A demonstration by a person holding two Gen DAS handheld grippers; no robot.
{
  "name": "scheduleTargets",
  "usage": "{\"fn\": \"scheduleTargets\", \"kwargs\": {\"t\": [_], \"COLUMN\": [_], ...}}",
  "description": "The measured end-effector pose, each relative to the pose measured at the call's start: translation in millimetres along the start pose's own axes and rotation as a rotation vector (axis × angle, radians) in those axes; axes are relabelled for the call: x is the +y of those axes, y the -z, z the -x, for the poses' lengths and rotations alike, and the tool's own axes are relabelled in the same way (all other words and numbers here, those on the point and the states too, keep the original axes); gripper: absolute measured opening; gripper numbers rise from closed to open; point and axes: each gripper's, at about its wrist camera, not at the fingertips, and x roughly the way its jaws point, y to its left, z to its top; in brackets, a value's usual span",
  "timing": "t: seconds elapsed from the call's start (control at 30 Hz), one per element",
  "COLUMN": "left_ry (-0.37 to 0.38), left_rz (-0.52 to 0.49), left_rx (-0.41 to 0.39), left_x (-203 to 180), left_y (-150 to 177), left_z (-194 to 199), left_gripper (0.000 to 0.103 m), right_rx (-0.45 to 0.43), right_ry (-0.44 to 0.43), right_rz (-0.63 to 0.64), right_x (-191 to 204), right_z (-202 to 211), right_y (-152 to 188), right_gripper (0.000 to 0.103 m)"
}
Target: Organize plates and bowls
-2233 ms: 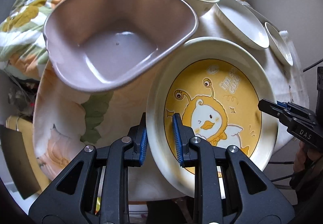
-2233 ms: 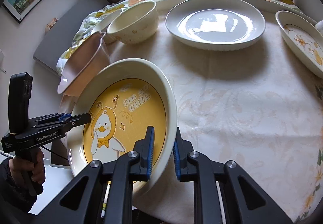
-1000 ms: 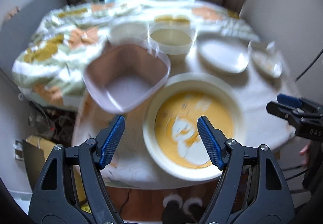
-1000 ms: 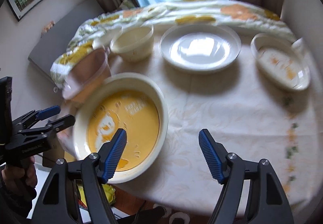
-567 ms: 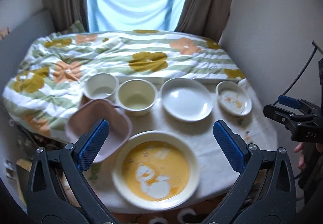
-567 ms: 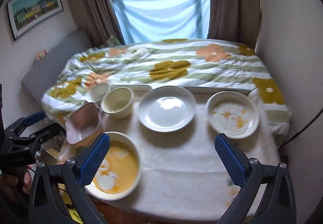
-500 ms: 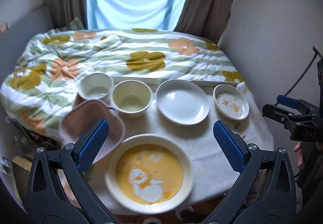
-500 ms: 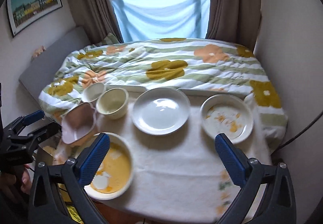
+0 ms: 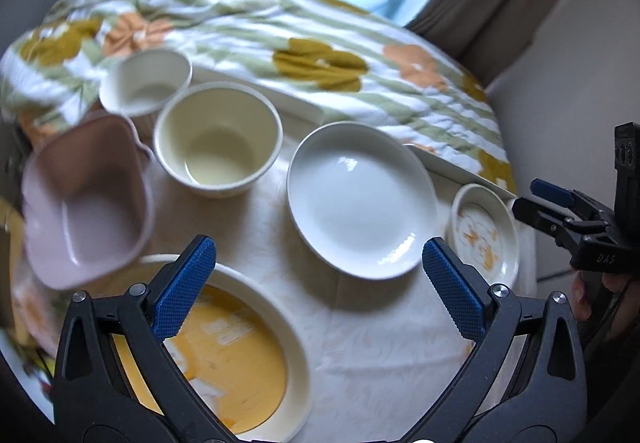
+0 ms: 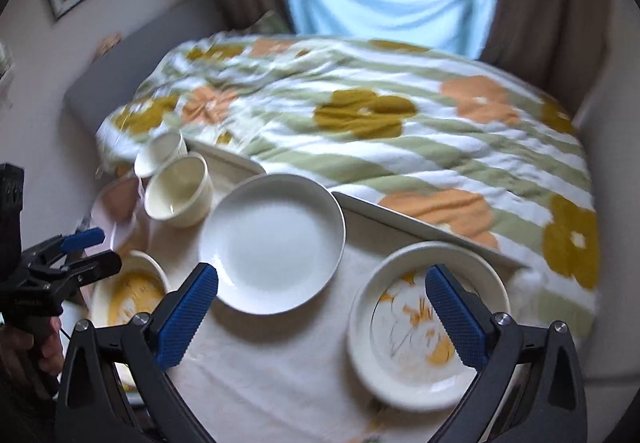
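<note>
A plain white plate (image 9: pixel 362 199) (image 10: pixel 274 243) lies mid-table. A yellow duck plate (image 9: pixel 236 355) (image 10: pixel 130 293) lies at the near left. A small orange-flowered plate (image 9: pixel 484 235) (image 10: pixel 428 319) lies at the right. A pink squarish bowl (image 9: pixel 86 203), a cream bowl (image 9: pixel 218 149) (image 10: pixel 178 191) and a small white bowl (image 9: pixel 146 83) (image 10: pixel 160 153) sit at the left. My left gripper (image 9: pixel 320 287) is open and empty above the table between the duck plate and the white plate. My right gripper (image 10: pixel 320 315) is open and empty, between the white and flowered plates.
The table (image 9: pixel 372 343) has a pale patterned cloth. A bed with a flowered quilt (image 10: pixel 360 111) adjoins its far edge. A wall stands at the right, curtains and a window behind. The left gripper also shows at the left of the right wrist view (image 10: pixel 86 255).
Both grippers let go of the duck plate, opened wide and pulled back and up. Since half a second ago both have come down closer to the table, toward the white and flowered plates.
</note>
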Motion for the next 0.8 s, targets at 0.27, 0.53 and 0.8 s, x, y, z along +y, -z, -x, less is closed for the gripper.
{"fn": "scheduleTargets", "kwargs": {"t": [0.27, 0.53, 0.8], "left_ry": [-0.078, -0.092, -0.082], "left_rz": [0.097, 0.132, 0.150], "left_rx": [0.068, 0.108, 0.126], "left_x": [2, 6, 10], "left_y": [4, 4, 7], "left_z": [-70, -102, -116], "left_gripper": [0.087, 0.044, 0.019], "right_rx": [0.142, 0.196, 0.195], "right_ry": [-0.166, -0.221, -0.215], "right_rz": [0.147, 0.179, 0.170], "right_x": [-17, -20, -28], "right_z": [-89, -132, -145], "right_y": [-15, -15, -14], "right_gripper": [0.073, 0.049, 0.019]}}
